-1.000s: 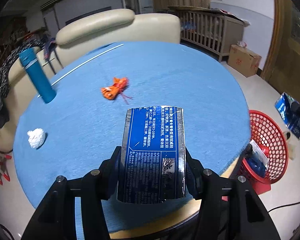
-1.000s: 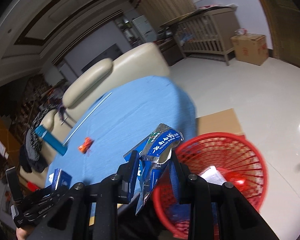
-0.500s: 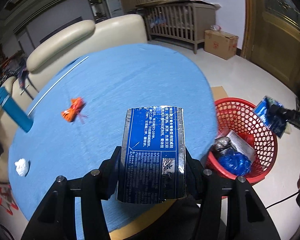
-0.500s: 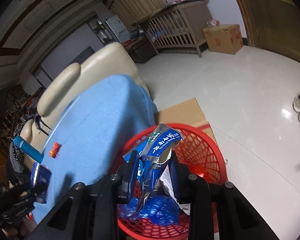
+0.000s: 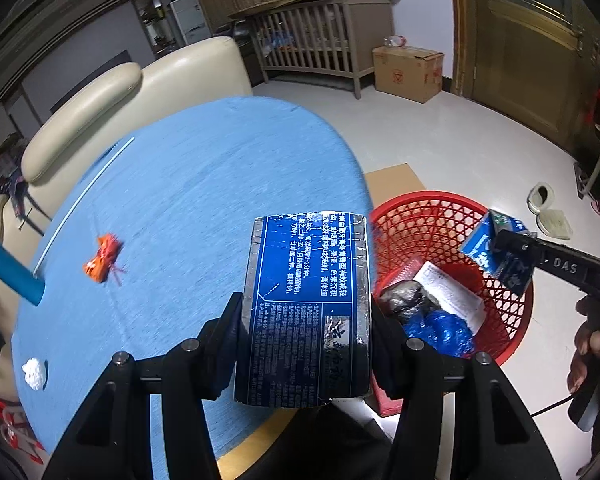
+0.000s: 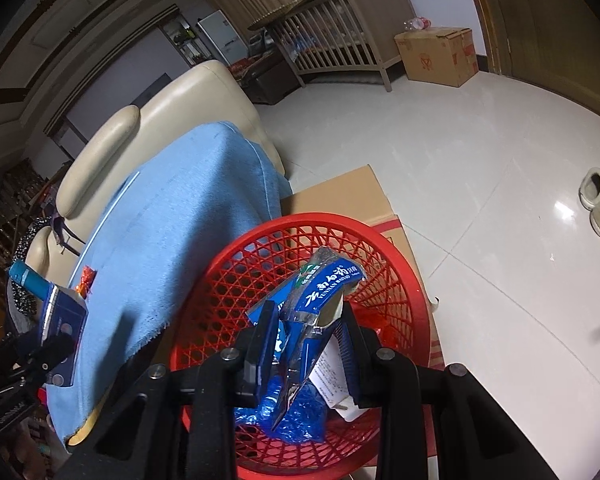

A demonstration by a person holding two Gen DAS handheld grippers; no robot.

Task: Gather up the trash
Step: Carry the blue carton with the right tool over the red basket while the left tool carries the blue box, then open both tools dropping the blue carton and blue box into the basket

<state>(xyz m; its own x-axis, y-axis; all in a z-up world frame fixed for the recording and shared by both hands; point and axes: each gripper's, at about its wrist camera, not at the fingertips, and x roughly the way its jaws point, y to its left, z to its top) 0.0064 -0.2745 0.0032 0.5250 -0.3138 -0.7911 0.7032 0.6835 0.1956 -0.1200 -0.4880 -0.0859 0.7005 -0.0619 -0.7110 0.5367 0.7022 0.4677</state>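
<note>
Behind your round blue table point(image 5: 204, 184) stands a cream sofa point(image 5: 112, 92); beyond it you see a wooden crib point(image 5: 319, 44), a cardboard box point(image 5: 407, 74) beside that, and slippers point(image 6: 597, 208) on the floor.

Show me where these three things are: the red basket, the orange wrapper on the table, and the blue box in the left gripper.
red basket point(image 6: 260, 236): right wrist view, far rim.
orange wrapper point(image 5: 102, 258): left wrist view, its crumpled middle.
blue box point(image 5: 305, 300): left wrist view, printed face between the fingers.
</note>
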